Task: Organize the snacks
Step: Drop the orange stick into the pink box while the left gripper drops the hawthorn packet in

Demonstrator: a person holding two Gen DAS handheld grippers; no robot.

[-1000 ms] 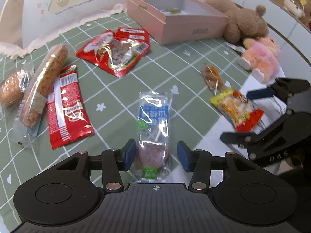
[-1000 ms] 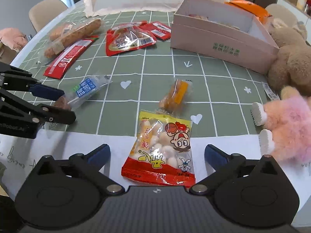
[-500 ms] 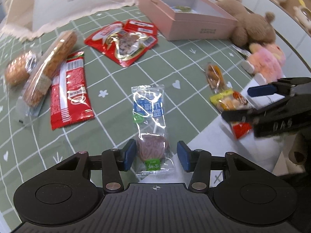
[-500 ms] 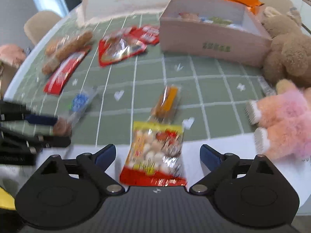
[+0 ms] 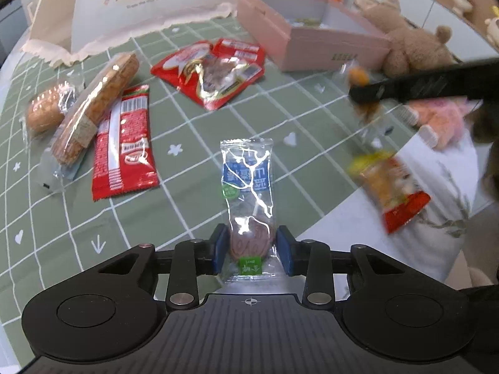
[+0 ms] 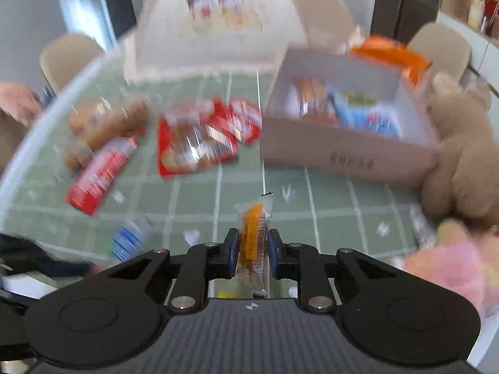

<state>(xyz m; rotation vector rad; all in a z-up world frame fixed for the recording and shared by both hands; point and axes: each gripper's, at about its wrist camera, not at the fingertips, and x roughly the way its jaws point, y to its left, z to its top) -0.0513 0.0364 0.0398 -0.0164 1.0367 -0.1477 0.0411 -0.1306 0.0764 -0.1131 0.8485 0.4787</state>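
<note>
Between the right gripper (image 6: 252, 251) pads sits the small orange snack packet (image 6: 254, 233), pinched mid-length, its top end sticking up past the fingertips; jaws have just been closing and now press on it, so that grip looks secure; packet is off the table and pointed toward the pink box (image 6: 349, 152), which already holds a few wrapped snacks; from the left view the same gripper shows as a dark blurred bar (image 5: 430, 82) above the tablecloth; left gripper (image 5: 251, 251) jaws have also just been closing, pads now touching either side of the clear-wrapped snack with the blue label (image 5: 249, 196), at its near end over the round brownish piece; that packet still lies flat on the green checked tablecloth (image 5: 193, 99), near the table edge; advice: carry the orange packet over the box wall before letting go, keep it clear of the brown teddy (image 6: 461, 155) next to the box; on the left, squeeze on the solid piece, not just film, or the wrapper may slip out on the lift; yellow-red snack bag (image 5: 389, 187) sits at the table edge, blurred; red packets (image 5: 212, 74) and bread rolls (image 5: 93, 106) still wait further back.
</note>
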